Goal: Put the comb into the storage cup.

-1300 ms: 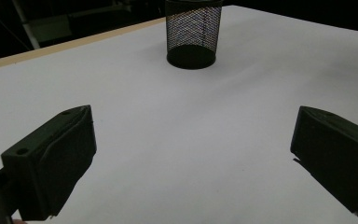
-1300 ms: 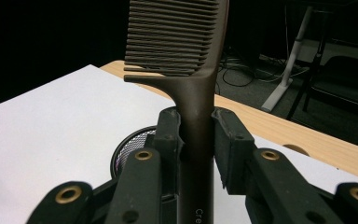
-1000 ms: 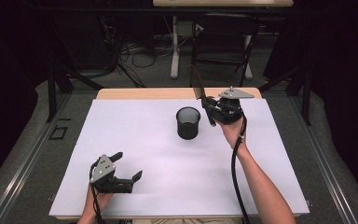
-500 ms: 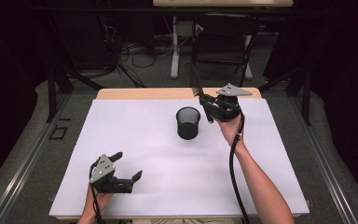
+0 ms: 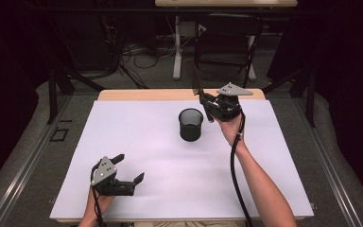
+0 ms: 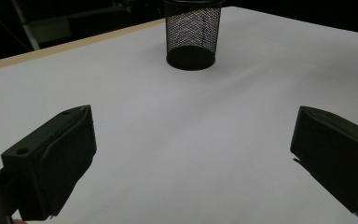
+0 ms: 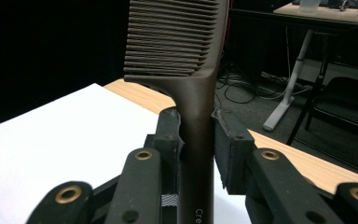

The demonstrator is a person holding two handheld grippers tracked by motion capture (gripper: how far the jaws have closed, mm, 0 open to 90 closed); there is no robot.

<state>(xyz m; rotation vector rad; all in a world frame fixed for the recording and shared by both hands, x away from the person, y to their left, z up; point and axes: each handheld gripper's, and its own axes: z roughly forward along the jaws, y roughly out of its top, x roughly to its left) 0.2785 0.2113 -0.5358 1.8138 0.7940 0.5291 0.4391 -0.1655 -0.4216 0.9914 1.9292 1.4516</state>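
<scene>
A black mesh cup (image 5: 191, 124) stands upright near the middle back of the white table (image 5: 160, 156); the left gripper view has the mesh cup (image 6: 192, 32) at its top. My right gripper (image 5: 206, 105) hovers just right of the cup, shut on the handle of a dark brown comb (image 5: 194, 79) whose toothed end points up and back. In the right gripper view the comb (image 7: 186, 60) rises between the jaws of my right gripper (image 7: 196, 126). My left gripper (image 5: 128, 168) rests near the table's front left, jaws wide open with nothing between them, also seen as left gripper (image 6: 193, 149).
A bare wooden strip (image 5: 137, 94) runs along the table's far edge. Behind the table are a chair (image 5: 227, 47), desk legs and loose cables (image 5: 132, 52) on the floor. Broad white surface lies between the two grippers.
The right gripper with the comb has drifted slightly back and up beside the cup. The left gripper has not moved.
</scene>
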